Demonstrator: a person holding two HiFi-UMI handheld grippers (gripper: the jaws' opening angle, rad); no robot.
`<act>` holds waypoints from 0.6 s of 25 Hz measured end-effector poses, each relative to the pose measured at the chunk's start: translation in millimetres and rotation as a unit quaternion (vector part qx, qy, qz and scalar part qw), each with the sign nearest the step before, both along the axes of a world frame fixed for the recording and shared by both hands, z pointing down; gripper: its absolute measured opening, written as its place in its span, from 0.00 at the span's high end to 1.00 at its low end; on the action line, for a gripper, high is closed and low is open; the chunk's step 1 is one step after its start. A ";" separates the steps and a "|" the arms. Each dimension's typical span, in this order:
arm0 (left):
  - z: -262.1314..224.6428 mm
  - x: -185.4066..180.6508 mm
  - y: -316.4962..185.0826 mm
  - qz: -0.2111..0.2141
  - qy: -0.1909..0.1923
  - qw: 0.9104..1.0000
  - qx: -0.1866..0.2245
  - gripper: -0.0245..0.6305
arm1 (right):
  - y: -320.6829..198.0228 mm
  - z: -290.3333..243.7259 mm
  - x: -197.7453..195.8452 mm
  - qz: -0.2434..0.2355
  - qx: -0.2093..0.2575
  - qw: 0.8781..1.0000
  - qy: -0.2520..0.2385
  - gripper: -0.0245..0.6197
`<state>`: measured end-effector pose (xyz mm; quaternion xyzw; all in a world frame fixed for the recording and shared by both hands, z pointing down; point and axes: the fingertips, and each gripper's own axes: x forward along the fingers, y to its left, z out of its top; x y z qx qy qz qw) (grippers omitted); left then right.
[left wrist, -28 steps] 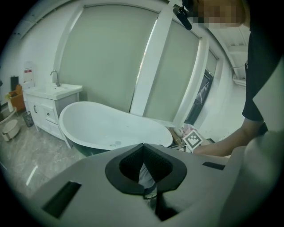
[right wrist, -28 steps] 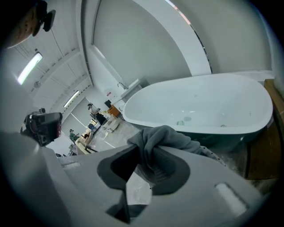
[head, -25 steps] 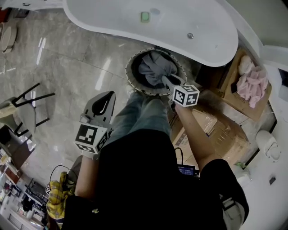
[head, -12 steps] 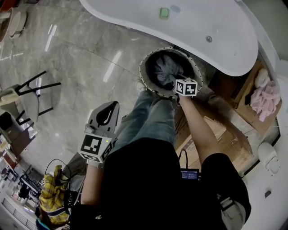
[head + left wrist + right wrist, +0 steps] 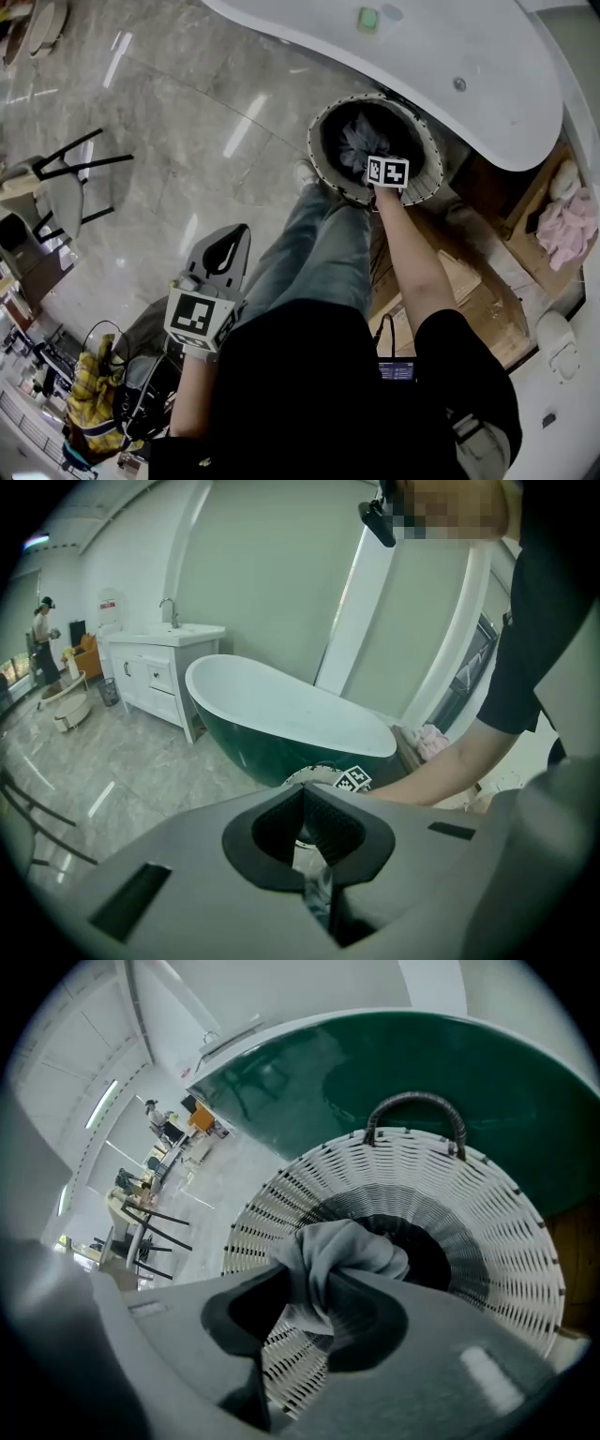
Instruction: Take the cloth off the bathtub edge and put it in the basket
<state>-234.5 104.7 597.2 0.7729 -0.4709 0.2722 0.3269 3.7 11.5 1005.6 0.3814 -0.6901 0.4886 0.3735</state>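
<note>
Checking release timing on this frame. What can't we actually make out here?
Jaws of the right gripper: hidden under its marker cube in the head view. The right gripper view shows the cloth between them, jaws just opening.
Whether the cloth touches the bottom of the basket: covered by cloth and gripper in both views.
Green item on the bathtub, head view: too small to identify.

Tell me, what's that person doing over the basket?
A person holds a gripper in each hand. The right gripper reaches down into the white woven basket beside the bathtub, with the grey cloth bunched between its jaws. Those jaws have just been opening a little, but the cloth is pinched there, not dropped yet. The left gripper hangs beside the person's leg, shut and empty.
</note>
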 end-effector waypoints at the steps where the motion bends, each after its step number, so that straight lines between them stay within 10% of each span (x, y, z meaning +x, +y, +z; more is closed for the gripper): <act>1: 2.2 -0.3 2.1 -0.001 0.000 1.000 -0.002 0.94 | 1.6 4.7 -2.8 -0.004 -0.004 1.000 0.003 0.77; 15: -13.4 -31.7 6.4 -0.016 -0.002 1.000 0.014 0.94 | 1.3 -11.3 -37.7 -0.048 0.004 0.999 0.019 0.68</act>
